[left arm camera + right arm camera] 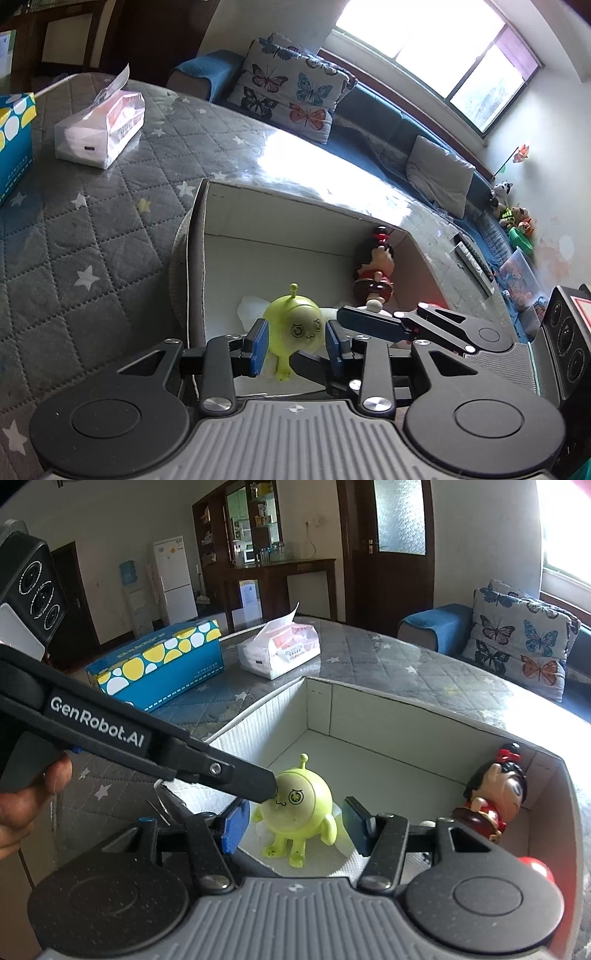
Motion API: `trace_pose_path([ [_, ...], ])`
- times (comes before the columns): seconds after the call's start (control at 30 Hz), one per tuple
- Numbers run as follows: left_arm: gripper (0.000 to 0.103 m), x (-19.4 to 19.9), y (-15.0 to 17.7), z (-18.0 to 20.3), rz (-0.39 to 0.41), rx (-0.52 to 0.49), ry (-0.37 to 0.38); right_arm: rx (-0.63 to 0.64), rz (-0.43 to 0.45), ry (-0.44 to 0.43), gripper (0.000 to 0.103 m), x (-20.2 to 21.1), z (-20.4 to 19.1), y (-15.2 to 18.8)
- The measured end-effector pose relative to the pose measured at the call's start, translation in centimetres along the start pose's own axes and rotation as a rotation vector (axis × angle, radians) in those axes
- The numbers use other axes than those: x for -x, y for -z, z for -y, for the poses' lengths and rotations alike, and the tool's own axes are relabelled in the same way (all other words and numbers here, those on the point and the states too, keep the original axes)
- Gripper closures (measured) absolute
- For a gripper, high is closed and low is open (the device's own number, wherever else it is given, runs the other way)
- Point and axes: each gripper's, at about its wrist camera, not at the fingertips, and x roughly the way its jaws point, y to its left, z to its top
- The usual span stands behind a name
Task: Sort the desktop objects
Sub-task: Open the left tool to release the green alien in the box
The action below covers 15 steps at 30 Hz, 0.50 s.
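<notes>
A green alien toy (pixel 293 328) stands inside the white cardboard box (pixel 288 221). My left gripper (pixel 295 347) is shut on the toy, one blue pad on each side of its body. In the right wrist view the toy (pixel 295 806) stands between the pads of my right gripper (pixel 293 827), which is open with gaps on both sides. The left gripper's black finger (pixel 236 775) touches the toy's head there. A doll in red (pixel 495 797) stands at the box's right wall, also in the left wrist view (pixel 375 269).
The box (pixel 369 698) sits on a grey quilted star-pattern table. A blue spotted tissue box (pixel 159 664) and a soft tissue pack (pixel 280 650) lie beyond it. A red object (pixel 535 867) is at the lower right. A sofa with a butterfly cushion (pixel 291 88) runs behind the table.
</notes>
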Motion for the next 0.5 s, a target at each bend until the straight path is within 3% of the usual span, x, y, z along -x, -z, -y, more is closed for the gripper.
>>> trace_pose_path([
  [0.5,0.067,2.4,3.2,4.7,0.046,-0.078,0.047,-0.014,0.111,0.071,0.017,7.7,-0.2,3.7],
])
